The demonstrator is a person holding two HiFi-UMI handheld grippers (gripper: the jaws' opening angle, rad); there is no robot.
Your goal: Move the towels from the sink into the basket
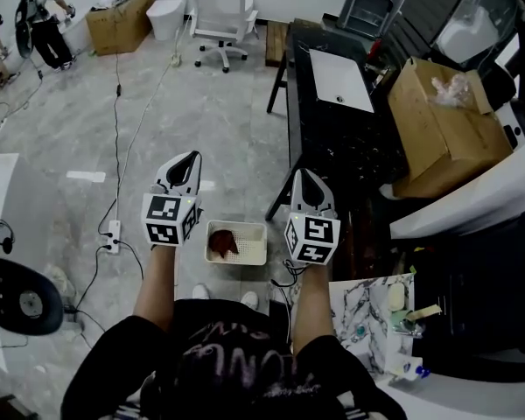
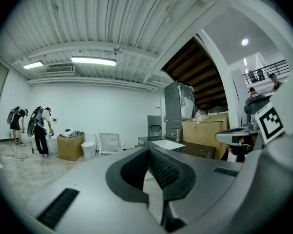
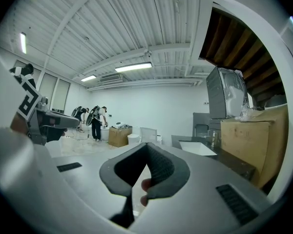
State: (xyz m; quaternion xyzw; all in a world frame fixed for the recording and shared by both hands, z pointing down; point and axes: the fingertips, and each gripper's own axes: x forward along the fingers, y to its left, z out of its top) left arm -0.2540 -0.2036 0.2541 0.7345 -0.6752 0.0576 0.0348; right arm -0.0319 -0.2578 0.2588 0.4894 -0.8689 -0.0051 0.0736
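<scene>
Left gripper (image 1: pixel 191 157): jaws pressed together, empty | right gripper (image 1: pixel 303 175): same | head view only: basket (image 1: pixel 255 252) holding brown towel (image 1: pixel 220 244) | gripper views: white sink (image 3: pixel 198 148) ahead.

We see a bright, evenly lit room under ceiling tube lights (image 2: pixel 93 61), which leave pale glare patches on the glossy floor (image 1: pixel 201 103) in the head view, while the black table (image 1: pixel 328 138) sinks into shadow. Both gripper views bulge like a fisheye inside black round borders. The shells of the left gripper (image 2: pixel 148 151) and right gripper (image 3: pixel 146 147) look soft close to the lens.
</scene>
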